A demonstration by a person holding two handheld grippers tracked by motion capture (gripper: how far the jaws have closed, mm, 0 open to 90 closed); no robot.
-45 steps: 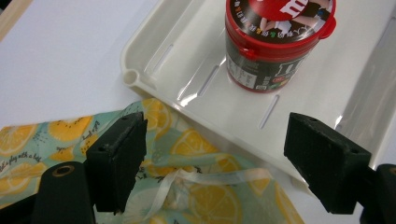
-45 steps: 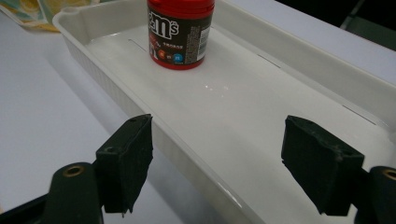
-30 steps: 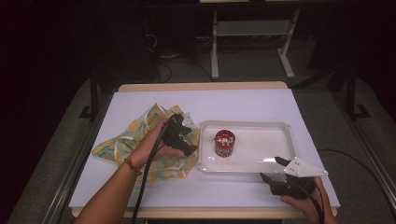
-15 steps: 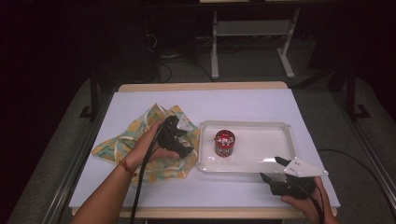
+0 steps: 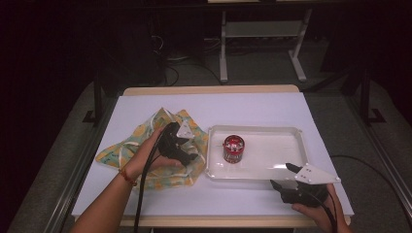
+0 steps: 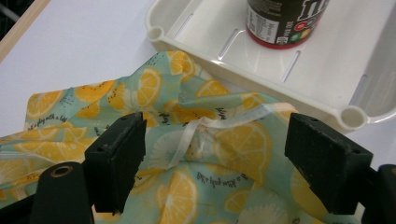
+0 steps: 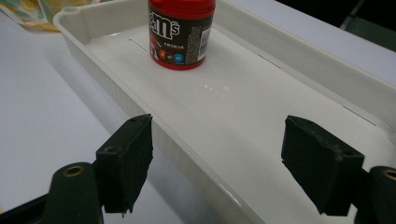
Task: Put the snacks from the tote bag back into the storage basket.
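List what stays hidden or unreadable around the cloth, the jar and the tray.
- Cloth: in the high view, the left gripper and hand cover its middle.
- Jar: the left gripper view's top edge cuts off its lid.
- Jar label small print: too small in the right gripper view.
- Tray: its near end runs off the bottom edge there.

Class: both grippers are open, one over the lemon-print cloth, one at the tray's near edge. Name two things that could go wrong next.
1. The left gripper hangs open over a loose fold of the cloth; it may pinch only the thin hem and slip.
2. The cloth lies against the tray; tugging it could nudge the tray and topple the candy jar.
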